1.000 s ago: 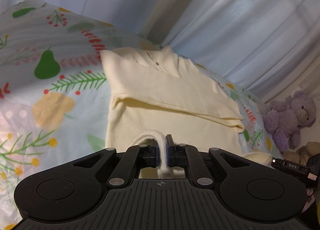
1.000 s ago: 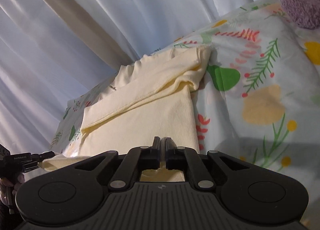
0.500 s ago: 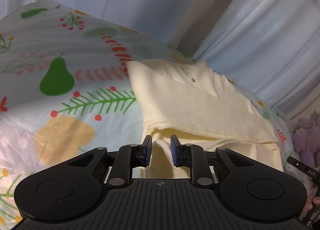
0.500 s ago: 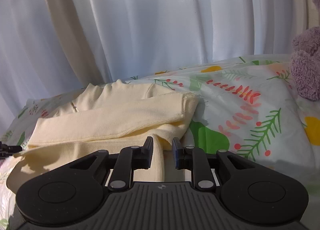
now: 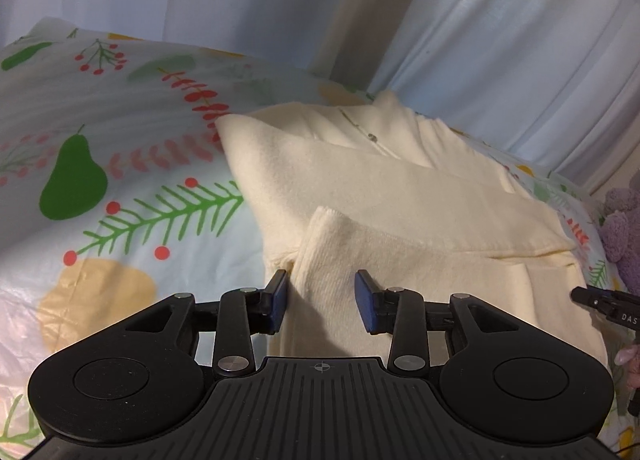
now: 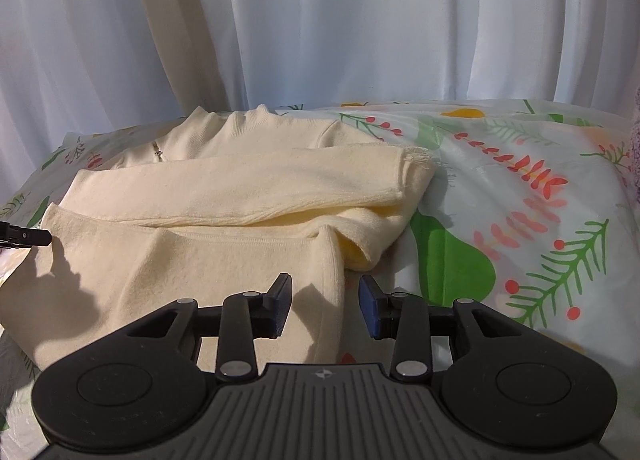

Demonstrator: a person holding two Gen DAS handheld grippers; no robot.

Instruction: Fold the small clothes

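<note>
Your left gripper [image 5: 322,302] sits low over the near left corner of the cream sweater [image 5: 420,220]. Its jaws are opening; the ribbed hem fold lies between the blue pads [image 5: 280,300], brushing the left one but no longer pinched. Your right gripper [image 6: 326,306] is over the near right corner of the same sweater [image 6: 224,196]. Its jaws are opening too, with the hem edge lying loose between the pads [image 6: 370,310], clear of the right one.

The sweater lies flat on the printed bedsheet [image 5: 120,188], bottom edge folded up toward the chest. One sleeve [image 6: 248,188] is laid straight across the body, cuff ending at the right edge. The collar and a short zipper [image 5: 372,136] point away from you.

In the left view, the tip of the right gripper and a bit of your hand [image 5: 630,364] show at the far right edge. A purple plush toy [image 5: 624,228] sits beyond it. White curtains [image 6: 360,20] hang behind the bed.
</note>
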